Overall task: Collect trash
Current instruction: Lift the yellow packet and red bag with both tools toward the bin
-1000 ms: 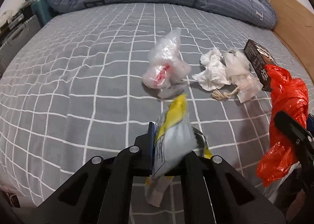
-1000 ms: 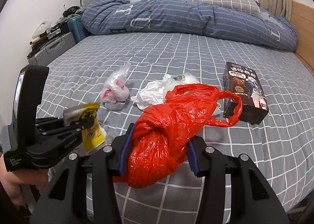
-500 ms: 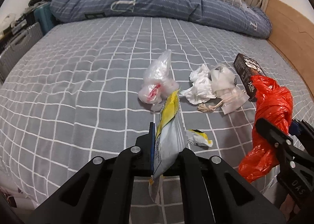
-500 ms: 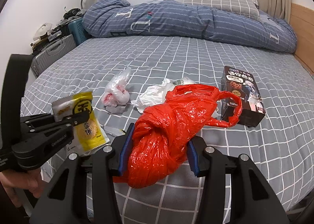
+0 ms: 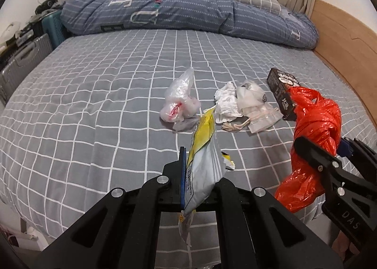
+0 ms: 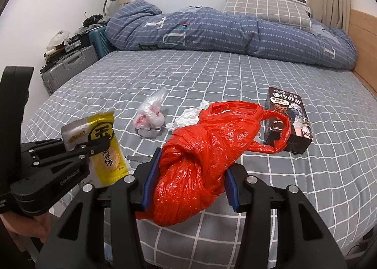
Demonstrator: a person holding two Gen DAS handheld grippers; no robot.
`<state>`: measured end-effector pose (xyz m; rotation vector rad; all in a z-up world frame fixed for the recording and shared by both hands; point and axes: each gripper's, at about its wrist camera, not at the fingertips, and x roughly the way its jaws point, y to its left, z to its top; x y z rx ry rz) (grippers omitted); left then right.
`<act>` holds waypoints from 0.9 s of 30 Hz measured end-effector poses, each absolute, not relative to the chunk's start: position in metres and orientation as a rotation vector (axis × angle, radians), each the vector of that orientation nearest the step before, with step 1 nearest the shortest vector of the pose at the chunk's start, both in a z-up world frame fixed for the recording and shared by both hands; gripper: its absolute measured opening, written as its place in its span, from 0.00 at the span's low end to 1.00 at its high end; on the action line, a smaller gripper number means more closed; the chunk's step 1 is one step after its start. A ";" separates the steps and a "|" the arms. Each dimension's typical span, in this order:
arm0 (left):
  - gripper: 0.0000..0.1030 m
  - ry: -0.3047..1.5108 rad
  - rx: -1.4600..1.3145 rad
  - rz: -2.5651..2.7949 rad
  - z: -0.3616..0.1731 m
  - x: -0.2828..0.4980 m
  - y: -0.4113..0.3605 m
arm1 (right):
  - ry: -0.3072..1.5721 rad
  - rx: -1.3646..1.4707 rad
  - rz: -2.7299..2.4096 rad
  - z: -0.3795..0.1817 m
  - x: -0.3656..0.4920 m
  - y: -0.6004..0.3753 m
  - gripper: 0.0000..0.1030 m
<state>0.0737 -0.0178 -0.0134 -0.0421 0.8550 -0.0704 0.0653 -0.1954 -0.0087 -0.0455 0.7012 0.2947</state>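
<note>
While both my grippers are loaded, most of the trash is still on the bed (image 5: 94,94). My left gripper (image 5: 200,174) is clamped tight on the yellow snack wrapper (image 5: 202,158), lifted clear of the sheet; the wrapper sticks up between the pads and dangles below them. My right gripper (image 6: 188,174) is squeezed on the bunched red plastic bag (image 6: 200,158), which I read as the collection bag; its mouth and handle loops flop forward toward the dark cookie box (image 6: 289,120). The bag looks knotted or twisted in the middle, so I can't tell if anything is inside yet.

Left lying on the grey checked sheet: a clear plastic bag with red marks (image 5: 179,101), crumpled white tissue (image 5: 226,104), a translucent pouch with a string (image 5: 254,108), the cookie box, and a small torn wrapper scrap (image 5: 227,160) just beyond the left fingertips.

My guess: early stage, one piece picked, none clearly bagged. Next the wrapper needs to go into the bag's opening, which isn't held open now, so that could be fiddly.
</note>
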 end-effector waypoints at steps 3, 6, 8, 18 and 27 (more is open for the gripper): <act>0.03 0.842 -0.048 -0.072 -0.009 0.068 -0.019 | 0.700 -0.043 0.297 -0.007 0.062 -0.197 0.44; 0.03 0.834 -0.057 -0.087 -0.005 0.061 -0.022 | 0.701 -0.036 0.299 -0.006 0.056 -0.200 0.44; 0.03 0.829 -0.057 -0.090 -0.003 0.058 -0.023 | 0.700 -0.033 0.295 -0.006 0.054 -0.202 0.44; 0.03 0.825 -0.064 -0.101 -0.001 0.045 -0.030 | 0.693 -0.019 0.270 -0.001 0.041 -0.212 0.44; 0.03 0.814 -0.082 -0.103 0.005 0.028 -0.031 | 0.696 -0.005 0.260 0.000 0.027 -0.219 0.44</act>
